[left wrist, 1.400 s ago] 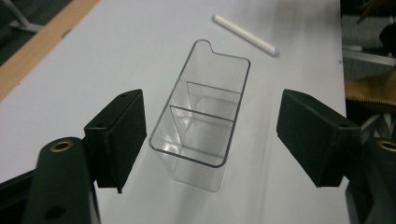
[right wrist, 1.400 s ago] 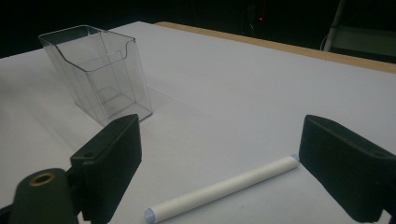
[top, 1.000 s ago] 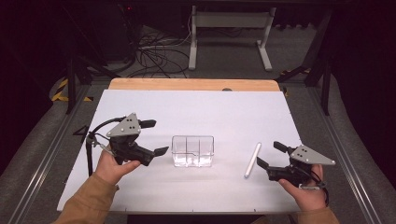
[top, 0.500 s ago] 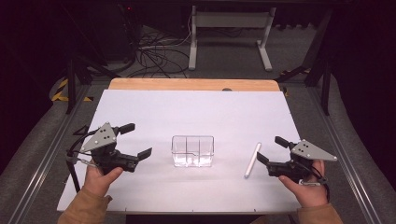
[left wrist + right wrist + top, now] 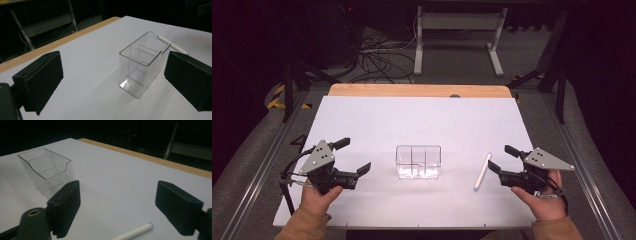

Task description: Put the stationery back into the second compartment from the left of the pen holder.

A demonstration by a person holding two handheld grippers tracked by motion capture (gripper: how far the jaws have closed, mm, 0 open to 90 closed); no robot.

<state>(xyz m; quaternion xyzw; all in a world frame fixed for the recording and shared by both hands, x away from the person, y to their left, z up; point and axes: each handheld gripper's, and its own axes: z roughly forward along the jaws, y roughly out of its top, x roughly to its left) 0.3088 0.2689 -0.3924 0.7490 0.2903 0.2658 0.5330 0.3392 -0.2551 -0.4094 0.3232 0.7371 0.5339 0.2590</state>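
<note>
one white pen (image 5: 482, 171) lies flat on the white bench (image 5: 412, 120), just in front of the right hand-held gripper (image 5: 502, 162), whose jaws have just been closing yet stand apart with nothing between them. near the pen's left, a clear divided box (image 5: 418, 161) stands upright mid-bench. beyond it, the left hand-held gripper (image 5: 354, 156) gapes wide, empty.

Both grippers are black, boxy tools. The left gripper (image 5: 354, 157) carries a grey three-cornered plate dotted with dark screws, and a thin black cable loops off its far side. The right gripper (image 5: 503, 159) wears the same grey plate. Up close, the jaws are matte black rectangular blocks, one arm showing a brass-ringed hole. Tan-brown sleeves cover both forearms.
</note>
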